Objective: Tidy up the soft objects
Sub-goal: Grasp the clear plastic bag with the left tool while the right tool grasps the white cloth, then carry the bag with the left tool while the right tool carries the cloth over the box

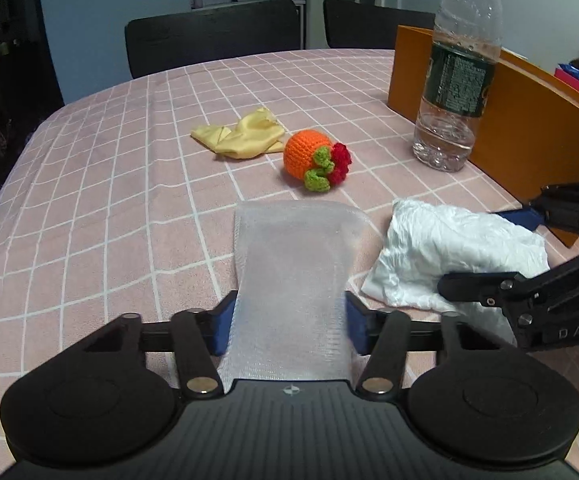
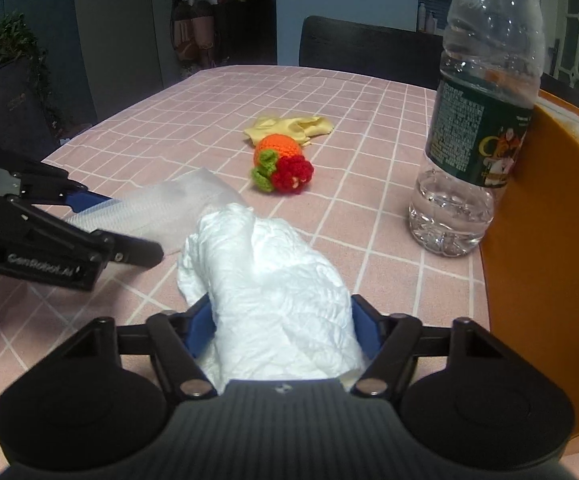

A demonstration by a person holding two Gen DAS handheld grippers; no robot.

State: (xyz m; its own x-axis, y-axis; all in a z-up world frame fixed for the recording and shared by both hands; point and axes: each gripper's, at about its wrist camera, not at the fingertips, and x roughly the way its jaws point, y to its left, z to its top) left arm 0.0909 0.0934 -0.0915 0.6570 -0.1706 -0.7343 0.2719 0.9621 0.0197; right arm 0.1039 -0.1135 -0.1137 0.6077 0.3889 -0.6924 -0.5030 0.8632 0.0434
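Item count on the bench [image 1: 89, 208]: one translucent foam sheet [image 1: 289, 280], one crumpled white plastic bag [image 1: 449, 248], one crocheted orange toy [image 1: 309, 156] with green leaves and a red flower, one yellow cloth [image 1: 241, 136], one clear water bottle [image 1: 461, 72], one orange box [image 1: 537, 120]. Two dark chairs [image 1: 213, 36] stand at the far edge.

Nearest, left side: the left gripper [image 1: 289, 320] points forward and down at the bench. Its blue-padded fingers [image 1: 225, 328] stand on either side of the foam sheet, touching its two edges. The sheet fills the gap between them and extends forward over the pink checked cloth.

Nearest, right side: the right gripper [image 2: 281, 328] points forward and down at a similar angle. Its blue-padded fingers [image 2: 201, 328] bracket the white plastic bag, which bulges up between them and touches both pads. The bag lies just right of the foam sheet; the two overlap at their adjacent edges.

The two grippers are side by side, near each other, each visible at the edge of the other's wrist view.

Middle distance: the crocheted toy lies on its side beyond the foam sheet. The bottle stands upright to the right, beside the box wall, with a little water at the bottom.

Farther: the yellow cloth lies crumpled just behind the toy, on its left.
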